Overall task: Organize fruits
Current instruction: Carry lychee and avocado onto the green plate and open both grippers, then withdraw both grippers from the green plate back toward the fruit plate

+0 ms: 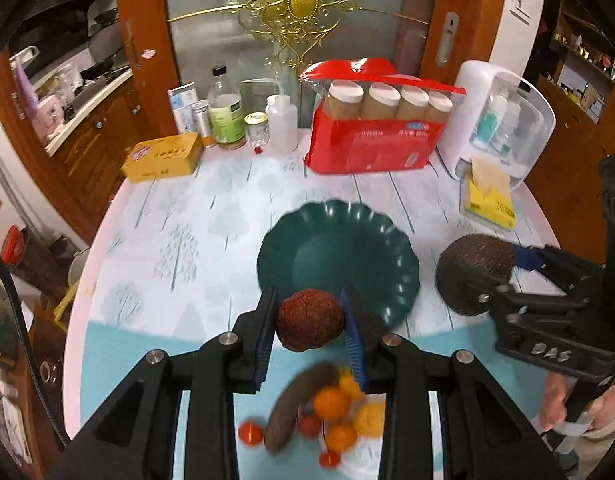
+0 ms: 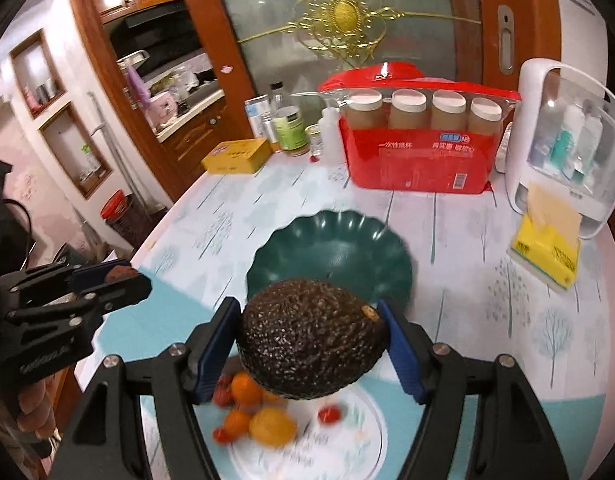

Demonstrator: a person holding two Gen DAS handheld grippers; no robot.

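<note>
My left gripper (image 1: 310,320) is shut on a small reddish-brown round fruit (image 1: 310,318) and holds it above the near rim of the dark green scalloped plate (image 1: 331,248). My right gripper (image 2: 311,340) is shut on a dark bumpy avocado (image 2: 311,336), also raised near the green plate (image 2: 327,248). The avocado (image 1: 473,268) and right gripper also show at the right of the left wrist view; the left gripper (image 2: 107,280) shows at the left of the right wrist view. Below lie oranges (image 1: 331,402), small red fruits (image 1: 250,433) and a long brown fruit (image 1: 291,412) on a white plate (image 2: 347,440).
At the back of the table stand a red pack of paper cups (image 1: 371,140), a yellow tin (image 1: 163,156), bottles and jars (image 1: 227,116), a white dispenser box (image 1: 503,120) and a yellow tissue pack (image 1: 489,200). The table edge curves off at the left.
</note>
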